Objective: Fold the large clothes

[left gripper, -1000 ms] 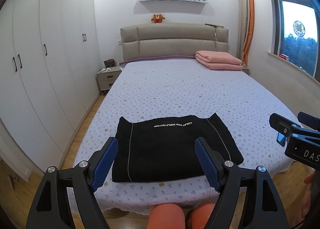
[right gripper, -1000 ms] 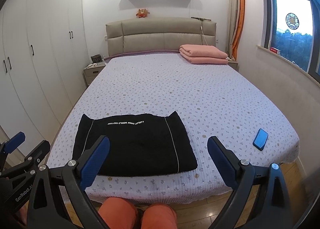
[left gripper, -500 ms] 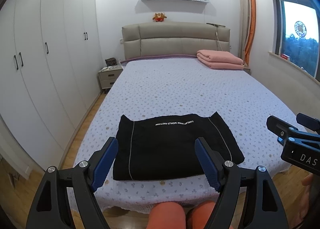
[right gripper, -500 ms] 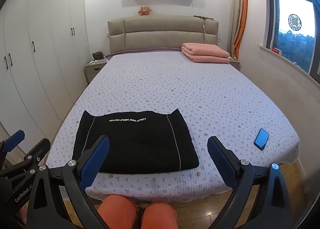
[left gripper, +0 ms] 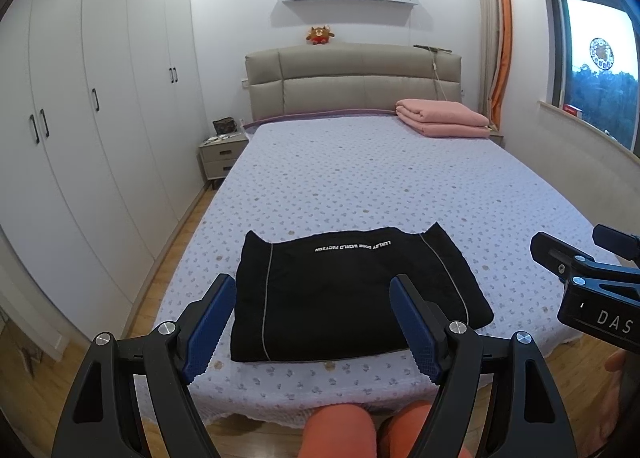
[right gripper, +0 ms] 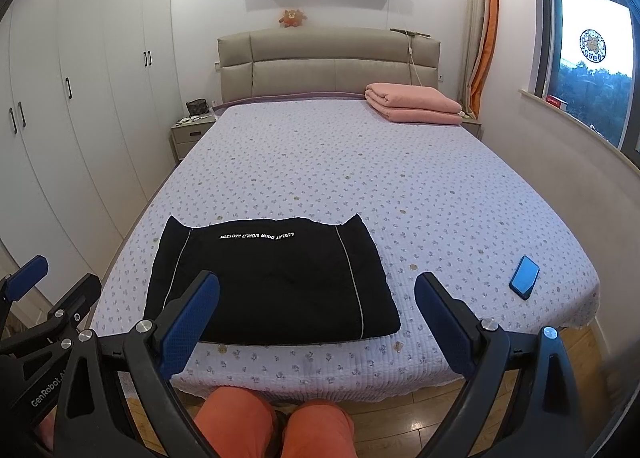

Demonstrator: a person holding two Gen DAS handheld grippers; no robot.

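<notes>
Garment (left gripper: 352, 294) looks folded flat on bed (left gripper: 400, 185); left gripper (left gripper: 314, 322) and right gripper (right gripper: 316, 322) both spread, empty. Suggest pinching near corners only if another fold is needed.

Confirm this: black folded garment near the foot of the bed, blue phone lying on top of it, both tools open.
Wrong about the blue phone: the right wrist view shows it on the bedspread, apart from the black folded garment. The left tool and right tool are open.

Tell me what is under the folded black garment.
The black garment lies flat on the flowered bedspread, near the foot edge. Whatever else might lie beneath it is covered.
</notes>
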